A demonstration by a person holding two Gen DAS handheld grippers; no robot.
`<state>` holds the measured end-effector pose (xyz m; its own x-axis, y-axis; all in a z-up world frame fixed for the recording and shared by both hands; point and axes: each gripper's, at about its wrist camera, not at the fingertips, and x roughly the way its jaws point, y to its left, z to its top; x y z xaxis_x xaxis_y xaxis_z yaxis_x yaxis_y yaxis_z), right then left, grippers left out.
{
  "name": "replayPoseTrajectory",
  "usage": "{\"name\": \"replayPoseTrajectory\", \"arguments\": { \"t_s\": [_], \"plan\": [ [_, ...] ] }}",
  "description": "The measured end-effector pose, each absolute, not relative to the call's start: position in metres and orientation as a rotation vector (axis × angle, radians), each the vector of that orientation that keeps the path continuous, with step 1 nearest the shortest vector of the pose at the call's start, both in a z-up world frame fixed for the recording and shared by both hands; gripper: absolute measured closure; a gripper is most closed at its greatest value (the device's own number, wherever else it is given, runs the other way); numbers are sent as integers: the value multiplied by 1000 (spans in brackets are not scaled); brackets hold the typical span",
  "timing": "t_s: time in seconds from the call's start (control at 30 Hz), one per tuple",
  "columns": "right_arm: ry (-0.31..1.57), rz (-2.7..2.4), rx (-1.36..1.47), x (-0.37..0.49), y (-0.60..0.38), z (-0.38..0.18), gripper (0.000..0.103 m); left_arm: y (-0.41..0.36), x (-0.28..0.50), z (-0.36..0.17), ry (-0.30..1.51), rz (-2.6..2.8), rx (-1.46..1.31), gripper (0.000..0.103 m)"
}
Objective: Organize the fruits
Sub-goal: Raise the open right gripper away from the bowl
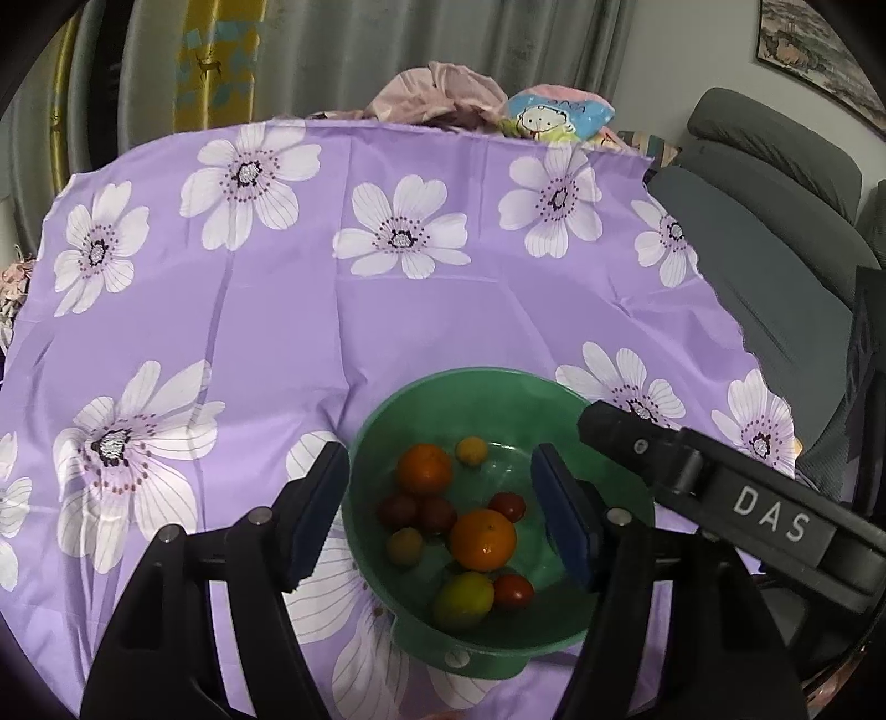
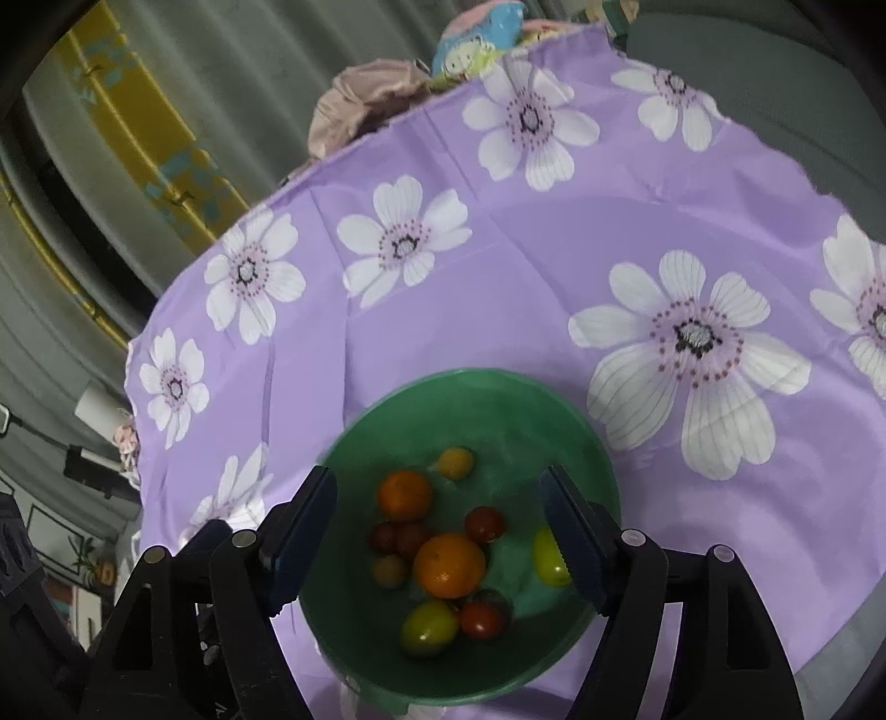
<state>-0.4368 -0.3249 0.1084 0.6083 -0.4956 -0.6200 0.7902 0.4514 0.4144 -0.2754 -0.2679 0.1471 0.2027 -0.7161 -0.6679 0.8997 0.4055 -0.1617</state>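
Left wrist view: a smooth green plastic bowl (image 1: 487,399) near the cloth's near edge holds round oranges (image 1: 483,540) and small tomatoes (image 1: 513,590). The left gripper (image 1: 440,518) hangs released, nothing between its pads. The purple flowered tablecloth (image 1: 288,310) lies bare beyond. The right gripper (image 1: 720,487) reads "DAS".

Right wrist view: its own jaws gape empty above the bowl (image 2: 498,399).

purple flowered tablecloth (image 1: 288,310) | grey sofa (image 1: 775,232) | grey curtains (image 1: 343,50) | cartoon cushion (image 1: 559,113) | framed picture (image 1: 814,50)
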Motion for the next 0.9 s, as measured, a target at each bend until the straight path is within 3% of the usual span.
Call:
{"name": "replayPoseTrajectory", "arguments": {
  "t_s": [0.9],
  "plan": [
    [436, -866, 715, -446, -318, 117, 27, -254, -274, 150, 751, -1129, 281, 34]
  ]
}}
